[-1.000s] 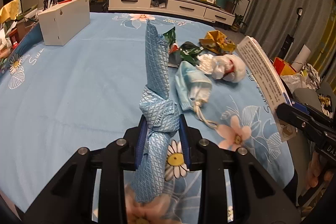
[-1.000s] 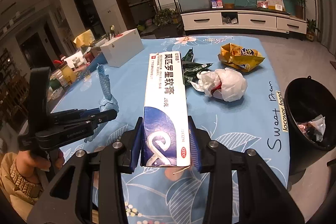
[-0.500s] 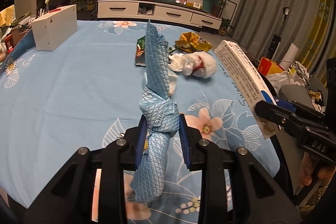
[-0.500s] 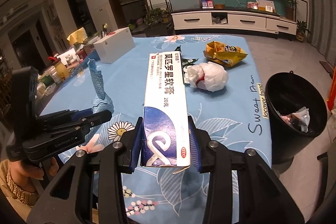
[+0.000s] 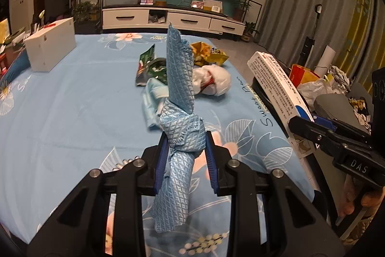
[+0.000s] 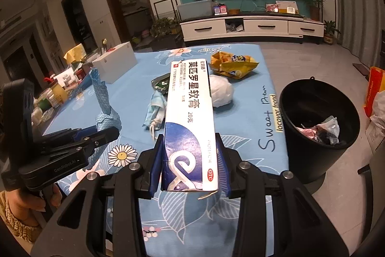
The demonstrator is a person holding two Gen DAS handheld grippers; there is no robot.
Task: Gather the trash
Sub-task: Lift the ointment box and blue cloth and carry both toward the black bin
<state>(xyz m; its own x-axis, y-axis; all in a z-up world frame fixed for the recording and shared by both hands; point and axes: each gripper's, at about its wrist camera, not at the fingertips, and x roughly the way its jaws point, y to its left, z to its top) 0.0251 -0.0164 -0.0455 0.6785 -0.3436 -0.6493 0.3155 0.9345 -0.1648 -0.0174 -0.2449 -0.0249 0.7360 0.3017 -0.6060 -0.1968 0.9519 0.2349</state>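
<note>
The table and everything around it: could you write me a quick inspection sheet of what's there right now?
Surface: table, blue floral cloth.
Job's things: black bin beside the table holds trash; face mask, white wad, yellow bag, green wrapper lie on it.
Clutter: white box.
Grippers: left gripper clamps knotted blue cloth; right gripper clamps ointment carton.
Cables: nothing seen on table.
Surroundings: TV, cabinet, curtains.

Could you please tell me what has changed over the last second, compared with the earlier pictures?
Both hand-held grippers have carried their loads sideways toward the black bin, which now shows much larger in the right wrist view. Nothing was grasped or released: the left hand-held gripper still clamps the knotted blue cloth, the right hand-held gripper the ointment box. The mask, white wad and wrappers stayed on the table.
</note>
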